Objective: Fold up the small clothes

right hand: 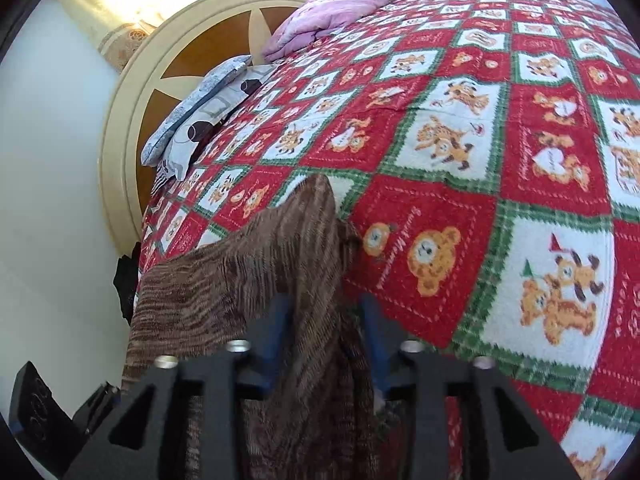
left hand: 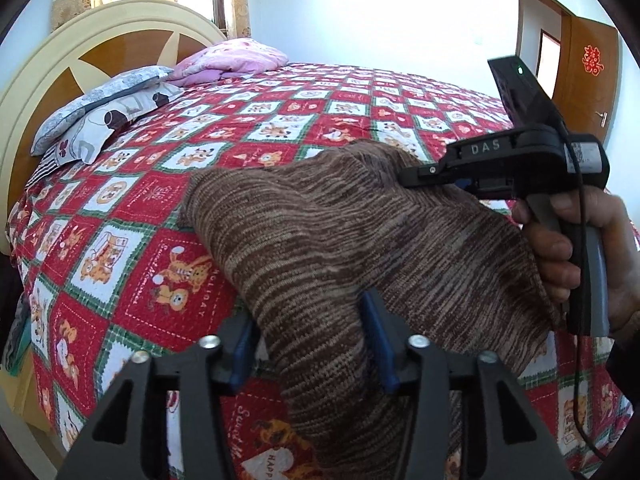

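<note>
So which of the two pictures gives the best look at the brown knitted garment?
The left wrist view: the brown knitted garment spreads broadly across the patterned bedspread, edges visible. The right wrist view shows only a bunched, draped part, partly hidden behind the gripper.

Left tongs (left hand: 312, 344) angled downward, blue pads apart around brown knit garment (left hand: 360, 248). Right tongs (right hand: 326, 336) likewise parted, garment between pads; bare hand (left hand: 588, 264) wraps their grey handle beside garment.
</note>
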Demonstrator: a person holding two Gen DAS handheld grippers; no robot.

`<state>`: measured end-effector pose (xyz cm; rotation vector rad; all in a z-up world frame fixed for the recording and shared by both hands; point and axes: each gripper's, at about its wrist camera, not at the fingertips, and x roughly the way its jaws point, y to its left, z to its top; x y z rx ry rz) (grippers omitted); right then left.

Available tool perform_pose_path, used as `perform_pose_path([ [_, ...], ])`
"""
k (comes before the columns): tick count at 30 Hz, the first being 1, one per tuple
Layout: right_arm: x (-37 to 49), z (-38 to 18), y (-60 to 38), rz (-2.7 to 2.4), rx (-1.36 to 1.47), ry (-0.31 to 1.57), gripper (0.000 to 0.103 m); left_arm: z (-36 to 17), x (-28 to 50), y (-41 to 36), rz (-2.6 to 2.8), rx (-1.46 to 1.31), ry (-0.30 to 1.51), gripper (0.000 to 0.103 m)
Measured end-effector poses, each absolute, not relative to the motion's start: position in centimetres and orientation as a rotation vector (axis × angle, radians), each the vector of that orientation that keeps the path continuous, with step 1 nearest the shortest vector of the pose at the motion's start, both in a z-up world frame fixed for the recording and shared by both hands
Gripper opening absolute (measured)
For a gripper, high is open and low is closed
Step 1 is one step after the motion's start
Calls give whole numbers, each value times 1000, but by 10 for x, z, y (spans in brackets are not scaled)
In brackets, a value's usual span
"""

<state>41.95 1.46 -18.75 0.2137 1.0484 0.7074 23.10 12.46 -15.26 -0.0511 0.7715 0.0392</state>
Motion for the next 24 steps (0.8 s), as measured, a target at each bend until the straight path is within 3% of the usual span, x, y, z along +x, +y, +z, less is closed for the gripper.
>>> perform_pose_path([
  [2,416,-186,6,715,231,1049,49,-148,228,127,32,-55,766,72],
  [6,410,-179,-16,705,266,1034,49,-134,218,136,37,-50,721,82],
  [8,405,-174,-29,708,298,1026,49,-126,215,146,54,-65,694,93],
  [13,371,-164,-53,779,346,1014,69,-120,228,183,93,-175,659,95],
  [19,321,-178,-42,805,172,1066,69,-146,273,214,109,-257,708,96],
  [20,315,-183,-39,792,129,1073,66,-151,281,216,107,-263,726,96],
  [21,310,-186,-38,765,86,1076,51,-154,285,217,111,-274,733,96],
  [22,306,-190,-37,711,26,1082,14,-157,289,217,117,-272,737,97],
  [24,304,-190,-46,718,74,1089,13,-159,295,211,161,-191,739,101],
])
